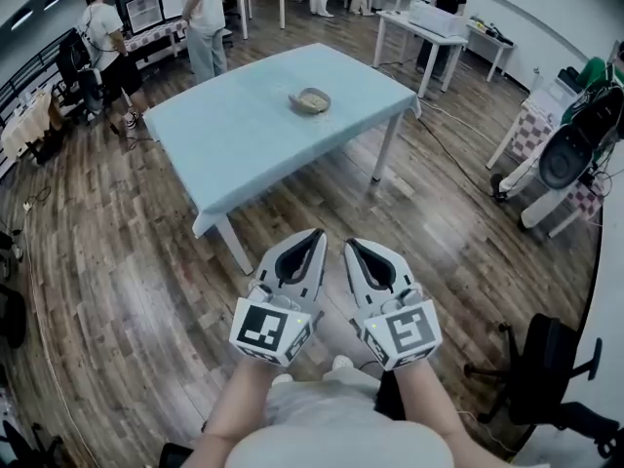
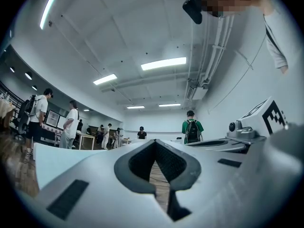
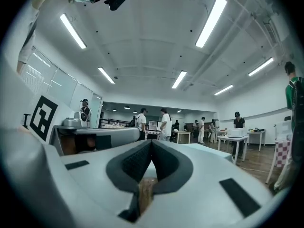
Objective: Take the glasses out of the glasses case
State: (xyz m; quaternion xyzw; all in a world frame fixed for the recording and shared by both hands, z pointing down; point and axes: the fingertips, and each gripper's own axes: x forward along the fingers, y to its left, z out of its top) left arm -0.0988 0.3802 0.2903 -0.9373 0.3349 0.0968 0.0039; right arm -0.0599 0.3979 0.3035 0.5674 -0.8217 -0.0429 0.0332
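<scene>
Standing back from the table (image 1: 244,139), the person holds both tools low and side by side over the wooden floor (image 1: 127,261). The left gripper (image 1: 316,234) and the right gripper (image 1: 348,246) each have their jaws closed tip to tip, with nothing between them. The glasses case (image 1: 311,99) lies on the blue tabletop, well apart from both, straight ahead and roughly in line with the left gripper. Neither is clearly nearer. Its long axis seems to run left to right. Whether it is open is too small to tell.
</scene>
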